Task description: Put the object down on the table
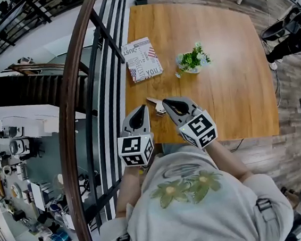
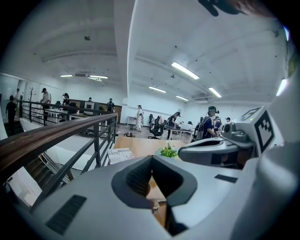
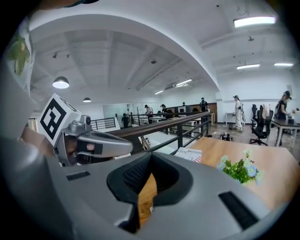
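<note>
A small pale metal object (image 1: 156, 106) lies on the wooden table (image 1: 227, 88) near its front left edge, between my two gripper tips. My left gripper (image 1: 143, 108) hangs just left of it with the jaws together and nothing held. Through the gap under those jaws in the left gripper view (image 2: 151, 158), a bit of the metal object (image 2: 155, 206) shows on the wood. My right gripper (image 1: 166, 103) sits just right of the object. Its jaws (image 3: 151, 157) are shut, with only table wood showing below them.
A printed book (image 1: 142, 59) lies at the table's left side. A small potted plant (image 1: 192, 60) stands mid-table. A dark railing with a wooden handrail (image 1: 76, 98) runs along the table's left edge above a stairwell. Office chairs and people are far off.
</note>
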Demonstrator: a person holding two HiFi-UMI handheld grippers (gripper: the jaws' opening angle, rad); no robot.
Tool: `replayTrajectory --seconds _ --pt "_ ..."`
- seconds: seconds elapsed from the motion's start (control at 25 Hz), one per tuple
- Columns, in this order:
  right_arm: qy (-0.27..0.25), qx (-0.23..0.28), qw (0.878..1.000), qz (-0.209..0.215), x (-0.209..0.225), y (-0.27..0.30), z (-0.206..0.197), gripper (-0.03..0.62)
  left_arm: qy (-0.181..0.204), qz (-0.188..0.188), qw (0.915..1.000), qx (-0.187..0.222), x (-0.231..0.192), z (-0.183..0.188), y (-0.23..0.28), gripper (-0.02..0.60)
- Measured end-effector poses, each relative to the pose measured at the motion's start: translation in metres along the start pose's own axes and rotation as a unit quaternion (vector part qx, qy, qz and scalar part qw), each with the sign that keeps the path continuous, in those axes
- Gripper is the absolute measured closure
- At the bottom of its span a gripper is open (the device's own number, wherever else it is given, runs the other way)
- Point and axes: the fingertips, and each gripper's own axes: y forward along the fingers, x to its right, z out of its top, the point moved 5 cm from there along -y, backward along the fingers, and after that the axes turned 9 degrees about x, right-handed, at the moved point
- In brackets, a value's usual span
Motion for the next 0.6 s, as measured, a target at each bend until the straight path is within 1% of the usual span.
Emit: replayTrajectory --seconds 0.28,0.48,0.6 --pt "-0.005 0.002 1.0 0.0 -0.007 -0.0099 0.0021 0.589 -0.002 0.0 1.0 0.004 0.0065 0.0002 -0.0081 0.568" --pt "-0.006 0.001 1.0 -0.003 -0.0002 -0.0018 -0.0045 0.589 -0.003 0.002 1.0 0.004 -0.0008 -0.0054 0.0004 0.568" --pt "-0.007 0.001 1.0 -0.004 -0.0034 -0.0049 -0.0055 0.589 -0.002 0.002 1.0 0.003 0.0009 -0.0066 -0.0038 0.568"
